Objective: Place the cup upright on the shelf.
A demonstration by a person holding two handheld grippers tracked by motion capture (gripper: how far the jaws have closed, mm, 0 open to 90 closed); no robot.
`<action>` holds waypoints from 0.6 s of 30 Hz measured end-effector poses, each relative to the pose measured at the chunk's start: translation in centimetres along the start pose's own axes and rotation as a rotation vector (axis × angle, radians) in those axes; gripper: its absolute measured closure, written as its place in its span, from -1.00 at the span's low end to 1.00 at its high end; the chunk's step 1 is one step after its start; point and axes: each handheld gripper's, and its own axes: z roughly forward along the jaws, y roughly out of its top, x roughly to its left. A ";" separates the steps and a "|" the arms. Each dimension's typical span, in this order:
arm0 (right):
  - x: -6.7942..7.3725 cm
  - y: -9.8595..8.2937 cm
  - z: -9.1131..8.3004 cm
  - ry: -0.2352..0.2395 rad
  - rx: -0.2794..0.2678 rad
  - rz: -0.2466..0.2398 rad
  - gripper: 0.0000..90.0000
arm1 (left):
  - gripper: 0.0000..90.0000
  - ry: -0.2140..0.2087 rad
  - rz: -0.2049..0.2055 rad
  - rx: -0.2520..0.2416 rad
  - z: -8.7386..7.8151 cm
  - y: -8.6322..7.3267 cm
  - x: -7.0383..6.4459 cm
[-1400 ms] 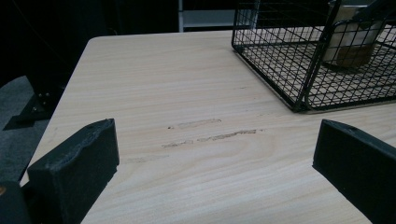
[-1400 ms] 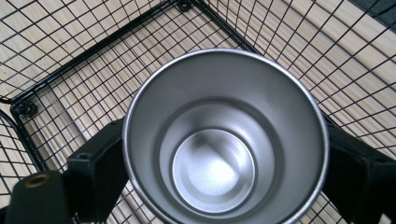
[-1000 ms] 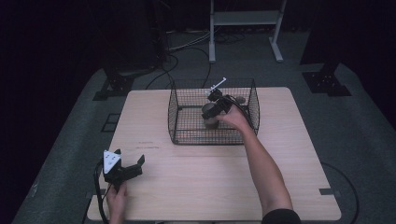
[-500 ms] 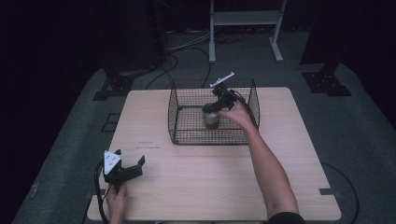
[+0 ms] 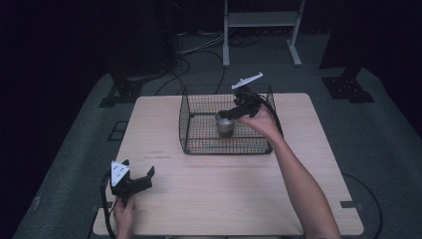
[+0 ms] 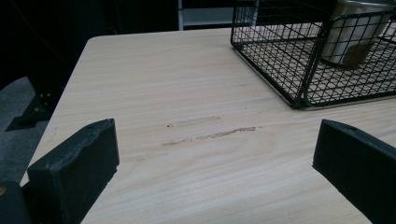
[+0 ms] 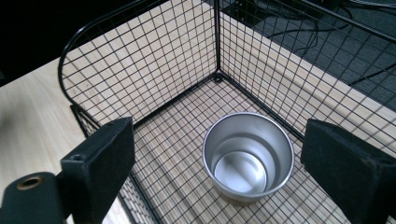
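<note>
Steel cup [image 7: 248, 156] upright and empty on the floor of a black wire basket [image 5: 199, 130], mouth up, roughly mid-basket and nearer the basket's right wall in the high view. Seen again through the mesh from the left gripper view [image 6: 353, 32], standing behind the basket's near corner. Basket set at the middle of the desk's far edge, on the pale wood desk [image 5: 224, 199].

Right gripper [image 7: 219, 161] poised above the basket, tipped down toward the cup, jaws spread wide and released, one to each side of the cup and clear of its rim, touching nothing. In the high view, same gripper [image 5: 238, 110] just over the cup [image 5: 225, 122], held from the right by a hand [image 5: 261, 121] with the forearm reaching in across the desk's near right part.

Left gripper [image 5: 130, 180] near the desk's near left corner, well apart from the basket, gripped by a hand [image 5: 123, 214] at the near edge. Jaws parted and empty there too, with bare wood and a few faint dark scuff marks [image 6: 210, 135] lying between them.
</note>
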 end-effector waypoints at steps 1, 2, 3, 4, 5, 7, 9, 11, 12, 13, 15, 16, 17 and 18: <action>0.0 -0.1 -0.3 0.000 0.003 -0.002 -0.79 | -1.00 0.000 0.000 0.000 0.0 0.0 0.0; 0.1 -0.1 -0.4 -0.004 0.006 -0.004 -0.79 | -1.00 0.000 0.000 -0.001 0.0 0.0 0.0; 0.1 -0.2 -0.6 -0.007 0.011 -0.008 -0.79 | -1.00 0.000 -0.001 -0.002 0.0 0.0 0.0; 0.1 -0.2 -0.8 -0.001 0.008 -0.005 -0.79 | -1.00 0.000 -0.002 -0.002 0.0 0.0 0.0; 0.1 -0.3 -1.0 0.004 0.003 -0.005 -0.79 | -1.00 0.000 -0.003 -0.003 0.0 0.0 0.0; 0.3 -0.6 -1.4 0.009 0.001 -0.004 -0.78 | -1.00 0.000 -0.003 -0.003 0.0 0.0 0.0; 0.3 -0.8 -1.8 0.007 0.011 -0.011 -0.79 | -1.00 0.000 -0.003 -0.005 0.0 0.0 0.0; 0.4 -0.9 -2.0 0.006 0.007 -0.013 -0.78 | -1.00 0.000 -0.002 -0.004 0.0 0.0 0.0; 0.4 -1.1 -2.6 0.016 -0.004 -0.007 -0.78 | -1.00 0.000 -0.001 -0.003 0.0 0.0 0.0; 0.4 -1.3 -2.9 0.018 -0.009 -0.006 -0.78 | -1.00 0.000 -0.001 -0.003 0.0 0.0 0.0; 0.4 -1.6 -3.5 0.021 -0.017 -0.004 -0.78 | -1.00 0.001 0.002 -0.001 0.0 0.0 0.0; 0.4 -1.8 -3.8 0.026 -0.023 -0.001 -0.78 | -1.00 0.001 0.002 -0.002 0.0 0.0 0.0; 0.5 -1.9 -4.0 0.028 -0.028 0.001 -0.78 | -1.00 0.002 0.004 -0.001 0.0 0.0 0.0; 0.5 -2.1 -4.3 0.035 -0.030 0.005 -0.78 | -1.00 0.002 0.005 0.001 0.0 0.0 0.0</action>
